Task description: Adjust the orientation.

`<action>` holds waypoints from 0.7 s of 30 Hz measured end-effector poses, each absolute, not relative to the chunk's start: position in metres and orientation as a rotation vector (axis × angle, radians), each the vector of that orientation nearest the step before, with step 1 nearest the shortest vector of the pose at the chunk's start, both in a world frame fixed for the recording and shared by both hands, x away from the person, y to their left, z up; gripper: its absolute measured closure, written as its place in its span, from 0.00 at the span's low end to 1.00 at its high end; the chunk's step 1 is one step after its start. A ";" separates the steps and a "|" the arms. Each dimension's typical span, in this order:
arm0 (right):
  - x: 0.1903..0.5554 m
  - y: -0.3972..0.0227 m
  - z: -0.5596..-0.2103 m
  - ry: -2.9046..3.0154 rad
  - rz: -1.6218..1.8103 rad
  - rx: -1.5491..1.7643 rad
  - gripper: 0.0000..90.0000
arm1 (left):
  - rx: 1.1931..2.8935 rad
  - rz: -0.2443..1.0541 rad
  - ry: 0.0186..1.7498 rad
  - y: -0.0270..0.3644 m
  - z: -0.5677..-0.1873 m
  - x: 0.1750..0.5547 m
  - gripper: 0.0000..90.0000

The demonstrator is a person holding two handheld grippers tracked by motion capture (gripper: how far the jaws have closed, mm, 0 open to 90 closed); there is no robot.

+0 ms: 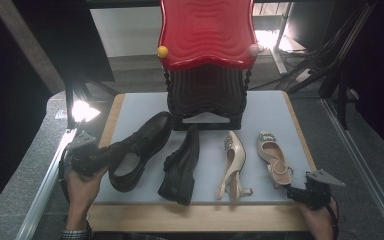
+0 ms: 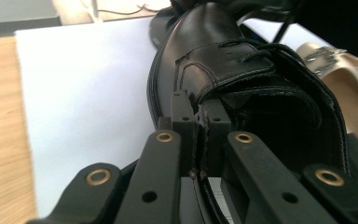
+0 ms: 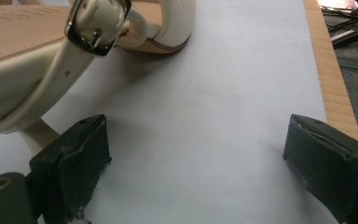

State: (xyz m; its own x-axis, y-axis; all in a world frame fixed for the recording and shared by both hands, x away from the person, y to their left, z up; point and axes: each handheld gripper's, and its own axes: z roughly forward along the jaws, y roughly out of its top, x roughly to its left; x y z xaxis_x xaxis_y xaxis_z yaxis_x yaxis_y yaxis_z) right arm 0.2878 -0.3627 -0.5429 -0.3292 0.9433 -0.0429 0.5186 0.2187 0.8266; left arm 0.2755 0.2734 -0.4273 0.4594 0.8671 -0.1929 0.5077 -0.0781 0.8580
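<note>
Two black shoes [image 1: 140,145], two cream heels [image 1: 234,160], one rack [image 1: 207,60]

You have bare mat [image 1: 140,102] left of the red shoe rack [image 1: 207,60] — the four shoes crowd the middle, with narrow gaps between the black shoe [image 1: 181,167] and cream heel [image 1: 233,165].

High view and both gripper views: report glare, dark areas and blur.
High view: a lamp flares at the table's left edge, surroundings dark, red rack glossy. Left gripper view: the black shoe is sharp, the near left gripper soft. Right gripper view: evenly lit, the cream heel's buckle glints, edges slightly blurred.
</note>
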 end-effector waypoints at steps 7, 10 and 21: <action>0.288 -0.363 -0.543 1.941 0.990 1.343 0.07 | 1.740 0.412 1.117 0.256 -0.413 0.283 0.97; 0.288 -0.363 -0.543 1.941 0.990 1.344 0.07 | 1.735 0.400 1.105 0.248 -0.409 0.290 0.96; 0.288 -0.363 -0.543 1.941 0.991 1.345 0.07 | 1.680 0.386 1.124 0.214 -0.402 0.328 0.96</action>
State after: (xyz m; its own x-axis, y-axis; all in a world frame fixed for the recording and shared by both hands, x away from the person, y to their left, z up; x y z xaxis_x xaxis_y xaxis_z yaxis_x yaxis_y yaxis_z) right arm 0.2878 -0.3628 -0.5429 -0.3295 0.9432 -0.0429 0.5187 0.2188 0.8265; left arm 0.3277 0.2138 -0.4021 0.5101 0.8205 -0.2581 0.4889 -0.0297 0.8718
